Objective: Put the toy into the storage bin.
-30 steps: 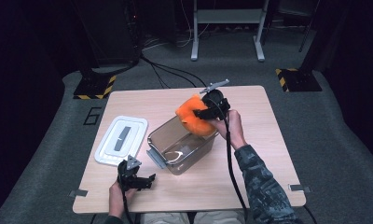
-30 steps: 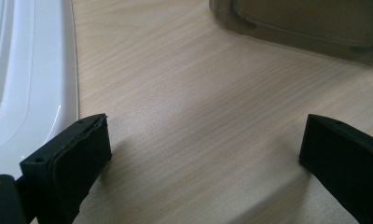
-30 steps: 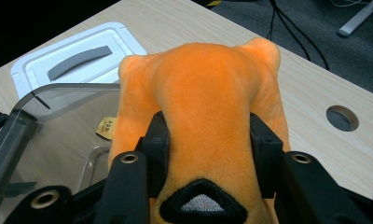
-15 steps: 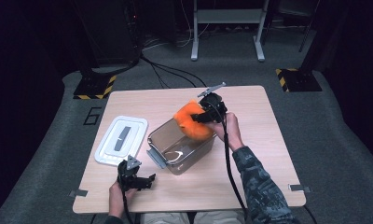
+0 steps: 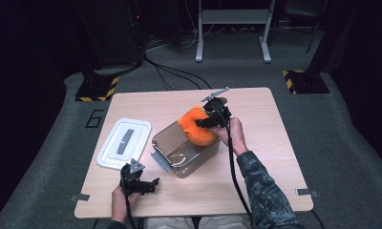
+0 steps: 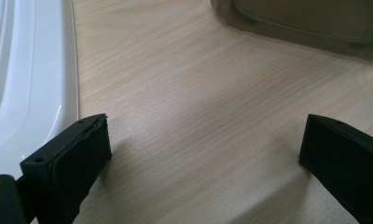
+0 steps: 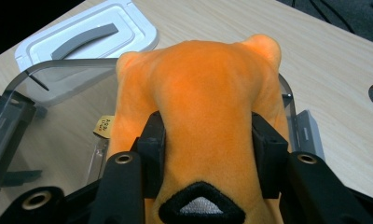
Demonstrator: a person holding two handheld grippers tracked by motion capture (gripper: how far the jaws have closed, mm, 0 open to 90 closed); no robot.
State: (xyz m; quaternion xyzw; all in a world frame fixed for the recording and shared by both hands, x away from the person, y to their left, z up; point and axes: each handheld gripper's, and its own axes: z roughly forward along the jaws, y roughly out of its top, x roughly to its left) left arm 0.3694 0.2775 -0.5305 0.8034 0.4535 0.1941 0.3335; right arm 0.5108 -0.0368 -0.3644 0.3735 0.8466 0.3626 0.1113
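Note:
An orange plush toy (image 5: 196,126) hangs over the right end of a clear plastic box (image 5: 172,152) in the middle of the table. My right gripper (image 5: 209,119) is shut on the plush toy (image 7: 203,107), its jaws pressing into both sides, with the box's rim (image 7: 58,65) just below. A small yellow tag (image 7: 102,126) shows on the toy's side. My left gripper (image 5: 140,183) rests open near the table's front edge, its black fingers (image 6: 72,161) spread wide over bare wood, nothing between them.
A white lid (image 5: 123,142) with a grey handle lies left of the box; its edge (image 6: 31,93) is beside my left gripper. The box's corner (image 6: 306,23) lies ahead of that gripper. Cables trail off both grippers. Dark floor surrounds the table (image 5: 275,157).
My right gripper has carried the plush toy left and down, from above the box's far right corner to low over its right end. The left gripper has stayed put.

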